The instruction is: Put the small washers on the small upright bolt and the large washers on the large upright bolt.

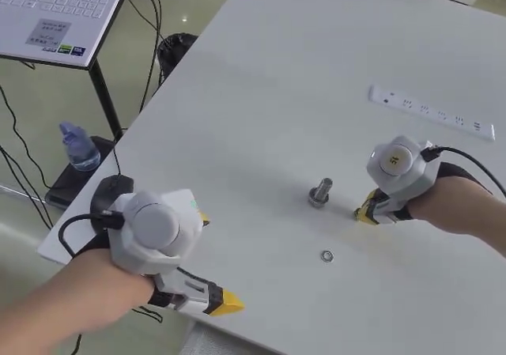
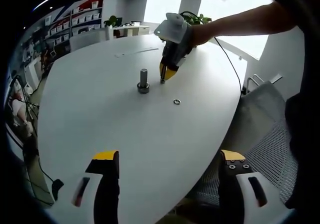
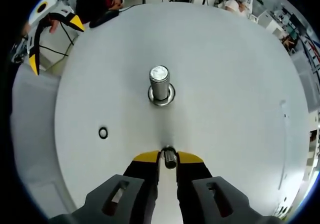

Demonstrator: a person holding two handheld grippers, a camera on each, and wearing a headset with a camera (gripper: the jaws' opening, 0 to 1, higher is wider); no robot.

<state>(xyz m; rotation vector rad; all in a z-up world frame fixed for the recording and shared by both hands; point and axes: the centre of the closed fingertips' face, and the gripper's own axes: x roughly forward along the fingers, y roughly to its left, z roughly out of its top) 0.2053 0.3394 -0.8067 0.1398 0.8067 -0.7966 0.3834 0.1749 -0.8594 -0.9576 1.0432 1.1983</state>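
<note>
The large upright bolt [image 1: 320, 193] [image 2: 143, 81] [image 3: 161, 84] stands mid-table with a ring around its base. A loose small washer [image 1: 326, 255] [image 2: 176, 102] [image 3: 103, 132] lies flat on the table in front of it. My right gripper [image 1: 365, 213] [image 2: 166, 75] [image 3: 170, 160] rests tips-down just right of the large bolt, shut on a small upright bolt [image 3: 170, 157] held between its yellow tips. My left gripper [image 1: 225, 300] [image 2: 169, 159] [image 3: 50, 19] hovers at the near table edge, open with nothing between its jaws.
A white power strip [image 1: 431, 111] lies at the far right of the white table [image 1: 261, 94]. Off the table's left edge are a laptop [image 1: 55, 11] on a stand, cables and a water bottle [image 1: 79, 145]. A mesh chair [image 2: 270, 129] sits beside the near edge.
</note>
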